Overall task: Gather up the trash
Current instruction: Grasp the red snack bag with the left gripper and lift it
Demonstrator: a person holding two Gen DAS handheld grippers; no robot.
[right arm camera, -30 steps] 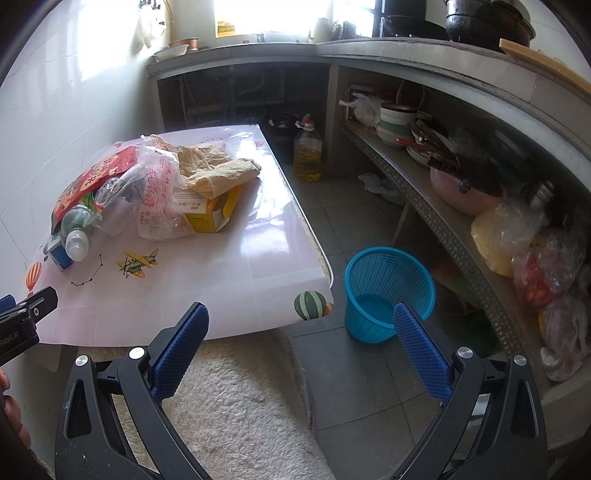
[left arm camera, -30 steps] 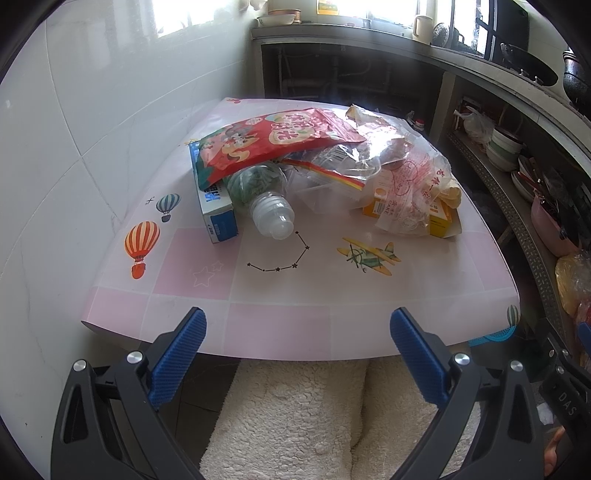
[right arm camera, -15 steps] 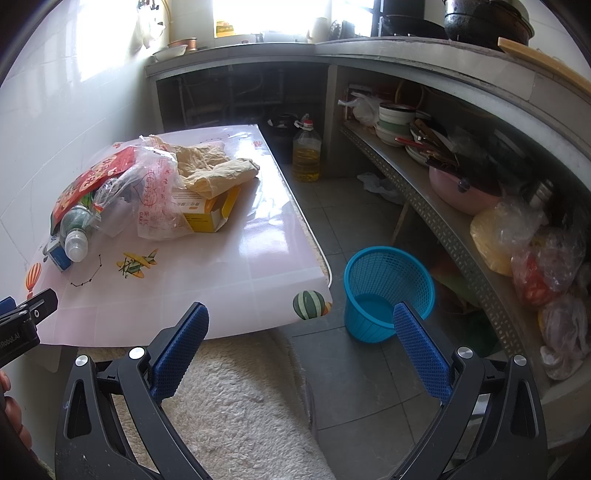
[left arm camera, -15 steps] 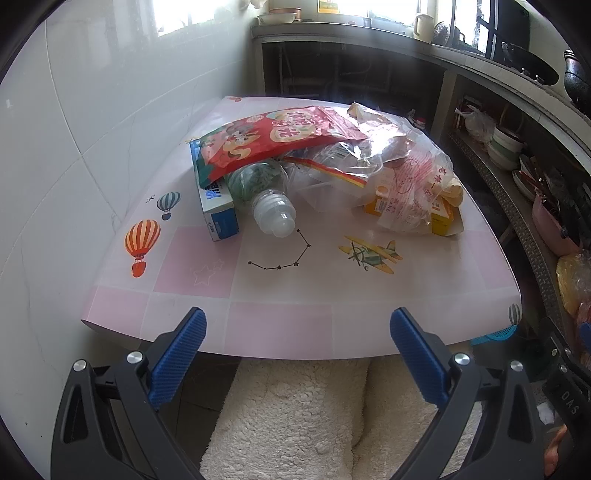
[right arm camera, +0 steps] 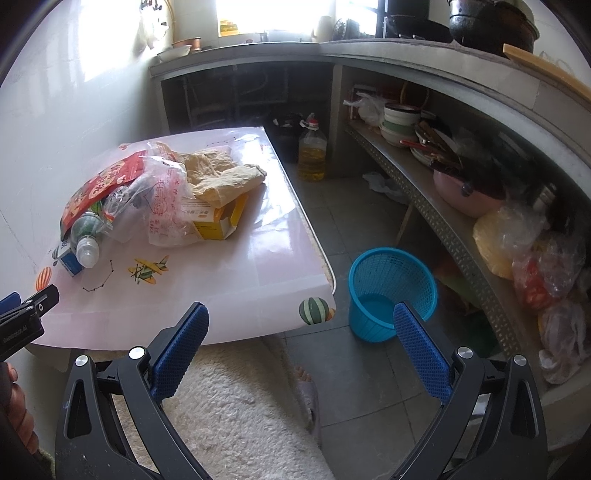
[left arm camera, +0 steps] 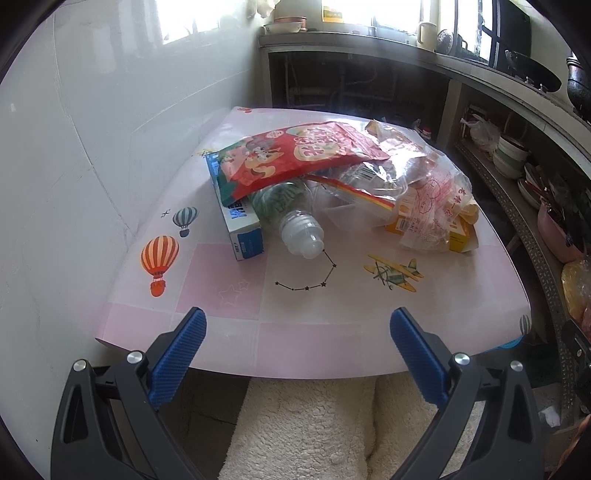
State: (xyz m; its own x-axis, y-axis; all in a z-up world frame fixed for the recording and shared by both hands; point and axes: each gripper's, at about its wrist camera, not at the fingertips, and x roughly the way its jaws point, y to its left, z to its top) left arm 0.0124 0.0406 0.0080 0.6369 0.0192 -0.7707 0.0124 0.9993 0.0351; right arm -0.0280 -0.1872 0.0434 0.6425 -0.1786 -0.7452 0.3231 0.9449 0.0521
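Pink table (left arm camera: 332, 332) slightly nearer than before; left gripper (left arm camera: 297, 334), right gripper (right arm camera: 301, 328) jaws wide, empty.

A bottle of yellow oil (right arm camera: 312, 154) stands on the tiled floor beside the far corner of the table (right arm camera: 258, 266). A cream fluffy rug (right arm camera: 236, 421) lies on the floor at the table's near edge. On the low shelf (right arm camera: 443, 221) along the right wall sit stacked bowls (right arm camera: 400, 118), a pink basin (right arm camera: 461, 192) and several filled plastic bags (right arm camera: 535, 258). The counter above carries dark pots (right arm camera: 491, 18). A cream mug (left arm camera: 427, 35) stands on the far counter by the window.
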